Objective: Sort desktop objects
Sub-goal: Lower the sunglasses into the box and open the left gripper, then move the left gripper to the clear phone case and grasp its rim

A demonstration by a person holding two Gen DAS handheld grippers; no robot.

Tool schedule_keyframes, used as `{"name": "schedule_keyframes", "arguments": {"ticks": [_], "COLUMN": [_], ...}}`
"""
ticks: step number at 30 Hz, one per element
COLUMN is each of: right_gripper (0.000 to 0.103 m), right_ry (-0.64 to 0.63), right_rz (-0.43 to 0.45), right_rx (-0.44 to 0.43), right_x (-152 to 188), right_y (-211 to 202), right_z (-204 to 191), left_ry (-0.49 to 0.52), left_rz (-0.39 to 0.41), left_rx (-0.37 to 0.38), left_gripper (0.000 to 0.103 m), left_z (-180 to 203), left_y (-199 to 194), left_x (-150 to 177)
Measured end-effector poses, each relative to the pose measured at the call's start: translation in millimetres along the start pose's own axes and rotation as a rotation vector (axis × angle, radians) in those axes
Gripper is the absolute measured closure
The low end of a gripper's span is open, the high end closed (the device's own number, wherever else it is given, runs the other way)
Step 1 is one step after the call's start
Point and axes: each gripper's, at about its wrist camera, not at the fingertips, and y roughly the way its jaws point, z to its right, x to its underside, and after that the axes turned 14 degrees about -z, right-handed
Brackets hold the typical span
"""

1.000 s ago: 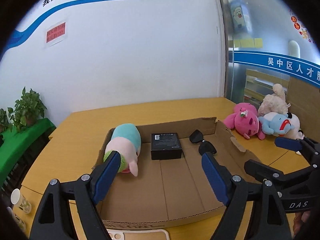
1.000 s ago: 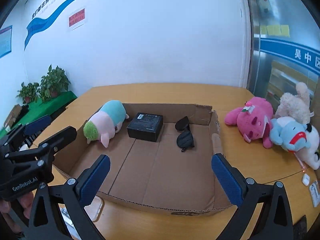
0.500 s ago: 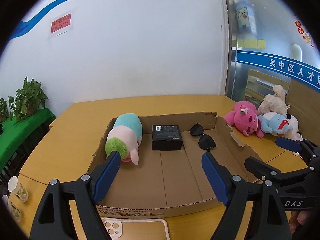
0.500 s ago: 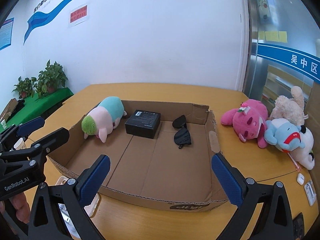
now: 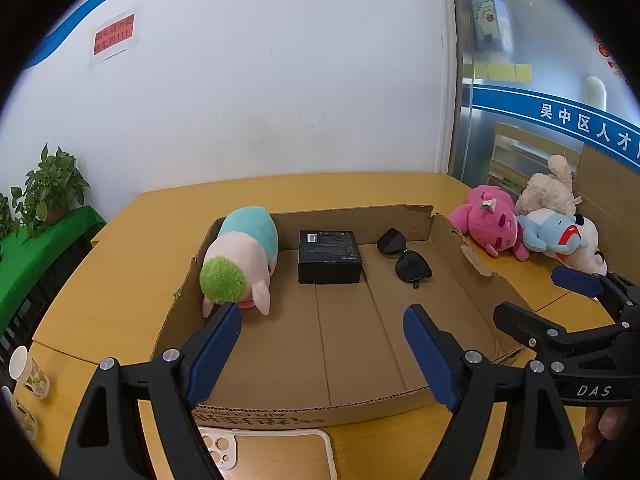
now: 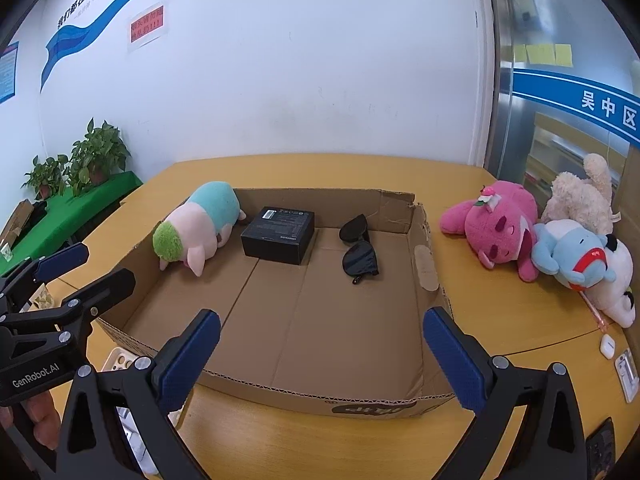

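Note:
A shallow cardboard box [image 5: 476, 264] [image 6: 426, 264] lies on the wooden table. In it are a pastel plush [image 5: 240, 256] [image 6: 198, 228] at the left, a black box [image 5: 329, 250] [image 6: 280, 234] in the middle and black sunglasses [image 5: 404, 258] [image 6: 358, 250] at the right. A pink plush [image 5: 490, 226] [image 6: 500, 228], a blue plush [image 5: 554, 234] [image 6: 572, 254] and a cream plush [image 5: 550, 194] [image 6: 584, 196] lie on the table right of the box. My left gripper [image 5: 322, 328] is open and empty over the box's near edge. My right gripper [image 6: 320, 338] is open and empty there too.
A white phone case [image 5: 264, 454] lies on the table in front of the box. Paper cups [image 5: 28, 368] stand at the table's left edge. White earbuds [image 6: 608, 346] and small items lie at the right front. Potted plants [image 6: 88, 158] stand on a green table at the left.
Both grippers have drawn back and up from the box, so more of the near table and the phone case shows. Nothing in the box has moved.

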Motion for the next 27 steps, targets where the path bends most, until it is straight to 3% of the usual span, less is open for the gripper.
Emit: {"name": "schedule_keyframes", "arguments": {"ticks": [12, 17, 22, 27], "right_gripper": [0.0, 0.0, 0.0, 0.0], "right_ry": [-0.002, -0.024, -0.06, -0.147], "right_rz": [-0.014, -0.026, -0.1, -0.241], "right_rx": [-0.001, -0.003, -0.077, -0.267], "right_x": [2, 4, 15, 38], "right_y": [4, 6, 21, 52], "right_z": [-5, -11, -26, -67], "left_ry": [-0.005, -0.005, -0.059, -0.113], "left_rz": [-0.043, -0.063, -0.159, -0.244], "left_rx": [0.031, 0.04, 0.041, 0.057], "left_gripper": [0.02, 0.02, 0.02, 0.02], "left_z": [-13, -36, -82, -121], "left_y": [9, 6, 19, 32], "left_x": [4, 15, 39, 68]}}
